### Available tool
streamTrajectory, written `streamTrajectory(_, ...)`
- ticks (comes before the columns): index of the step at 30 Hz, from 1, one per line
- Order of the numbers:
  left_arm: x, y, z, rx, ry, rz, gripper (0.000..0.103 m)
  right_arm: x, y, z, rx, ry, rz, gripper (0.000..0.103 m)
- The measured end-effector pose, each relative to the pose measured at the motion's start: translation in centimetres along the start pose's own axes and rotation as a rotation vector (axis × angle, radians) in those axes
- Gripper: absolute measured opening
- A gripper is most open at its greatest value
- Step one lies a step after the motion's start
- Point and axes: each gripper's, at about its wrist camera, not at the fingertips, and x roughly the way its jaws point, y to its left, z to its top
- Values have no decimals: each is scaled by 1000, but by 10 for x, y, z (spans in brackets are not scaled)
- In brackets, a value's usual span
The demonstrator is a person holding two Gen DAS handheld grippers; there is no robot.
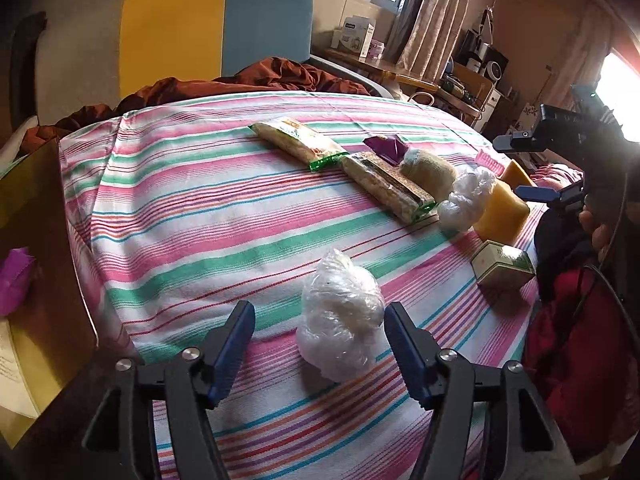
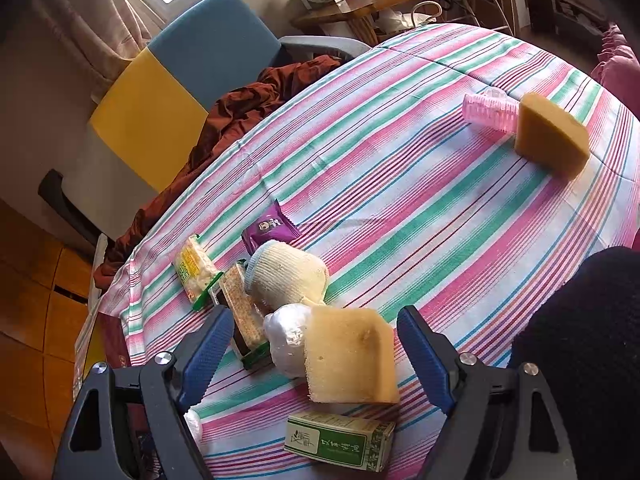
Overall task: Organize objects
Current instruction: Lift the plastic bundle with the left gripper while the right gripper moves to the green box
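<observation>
Over striped cloth (image 1: 192, 208), both grippers' jaws apart, tilted downward.

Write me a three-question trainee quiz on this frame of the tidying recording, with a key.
1. True or false: the left tool is shut on the clear plastic bundle.
2. How many yellow sponge blocks lie on the striped cloth in the right wrist view?
3. What lies against the far sponge? A) a pink ribbed roller B) the green box C) the purple packet

Key
1. False: its blue fingers stand apart on either side of the bundle, with gaps showing.
2. Two: the near sponge between the fingers of the open right tool, and the far one.
3. A, the pink ribbed roller.
</observation>
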Motion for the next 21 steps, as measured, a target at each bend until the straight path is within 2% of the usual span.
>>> streamTrajectory(5,12,-9,9,52,13,13,68,0,0,0,3,-2,0,85)
streamTrajectory(6,16,-10,10,59,20,18,63,0,0,0,3,-2,0,85)
streamTrajectory(7,22,-11,11,57,34,9,53,0,0,0,3,-3,0,85)
streamTrajectory(8,28,-11,9,55,52,7,35,0,0,0,3,-4,1,85)
streamTrajectory(16,25,-20,-9,123,-40,67,35,1,2,0,4,-3,0,85)
streamTrajectory(21,27,-18,-12,126,-73,66,35,2,2,0,-2,13,12,85)
